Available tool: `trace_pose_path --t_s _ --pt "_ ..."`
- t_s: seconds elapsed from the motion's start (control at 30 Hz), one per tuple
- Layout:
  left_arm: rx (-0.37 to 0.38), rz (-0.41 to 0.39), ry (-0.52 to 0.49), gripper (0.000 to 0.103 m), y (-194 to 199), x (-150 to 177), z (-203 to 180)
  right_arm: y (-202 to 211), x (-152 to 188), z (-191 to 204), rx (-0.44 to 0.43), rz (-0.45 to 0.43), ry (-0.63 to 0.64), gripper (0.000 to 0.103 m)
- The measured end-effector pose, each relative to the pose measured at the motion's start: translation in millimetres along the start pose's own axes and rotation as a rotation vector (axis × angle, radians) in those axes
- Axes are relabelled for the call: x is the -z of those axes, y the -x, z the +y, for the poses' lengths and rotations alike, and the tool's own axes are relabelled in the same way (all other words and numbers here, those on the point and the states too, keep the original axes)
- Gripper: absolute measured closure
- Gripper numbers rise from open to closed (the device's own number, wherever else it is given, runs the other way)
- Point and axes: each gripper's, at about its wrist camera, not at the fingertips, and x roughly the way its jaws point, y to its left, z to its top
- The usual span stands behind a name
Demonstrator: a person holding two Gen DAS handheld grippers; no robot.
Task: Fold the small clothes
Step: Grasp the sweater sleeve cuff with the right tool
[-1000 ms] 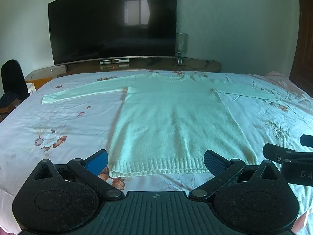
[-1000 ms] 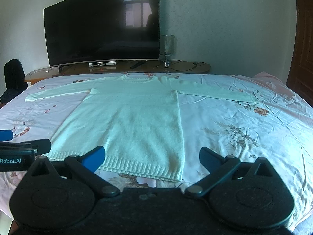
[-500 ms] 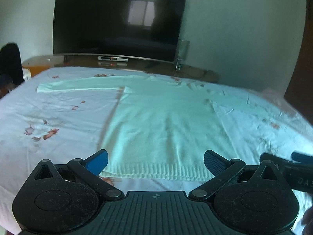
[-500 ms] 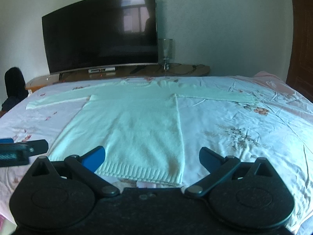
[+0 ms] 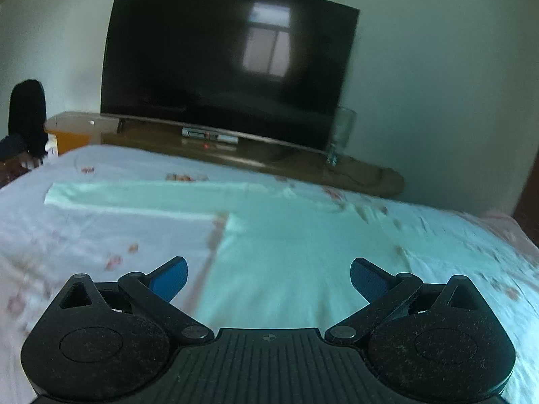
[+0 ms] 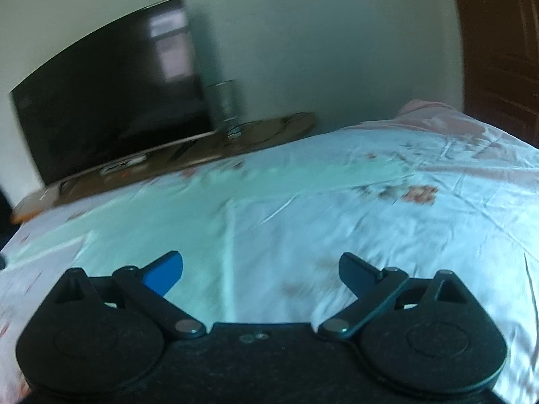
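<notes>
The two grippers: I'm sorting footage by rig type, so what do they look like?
Both are matte black plastic. The left gripper has two round pivot housings, a ribbed centre plate with a small crosshair mark, and blue pads on its angled fingers. The right gripper matches, but with a plain speckled centre. No cables or sleeves show.

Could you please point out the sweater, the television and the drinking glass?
sweater (image 5: 296,252): left wrist view, body panel.
television (image 5: 222,64): left wrist view, dark screen.
drinking glass (image 5: 342,129): left wrist view, bowl.

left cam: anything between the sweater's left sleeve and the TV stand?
In the left wrist view, only bare floral bedsheet lies between the sweater sleeve and the TV stand; nothing else shows there, though the frame is blurred.
</notes>
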Motion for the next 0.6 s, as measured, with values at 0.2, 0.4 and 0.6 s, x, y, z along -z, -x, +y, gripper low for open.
trace_pose_path --t_s 0.2,0.4,0.6 --pt "-0.128 0.077 0.01 0.026 -107.3 -19.1 7.1 -90.4 -36.7 -54.2 0.094 0.018 -0.075 0.075" --pt "-0.2 0.097 0.006 0.007 -169.2 -19.6 26.7 -185.7 -56.1 -148.1 0.132 -0.012 -0.366 0.043" --pt "-0.164 0.141 0.021 0.003 -204.7 -15.8 39.8 -267.0 -45.0 -238.0 0.138 0.011 -0.709 0.054"
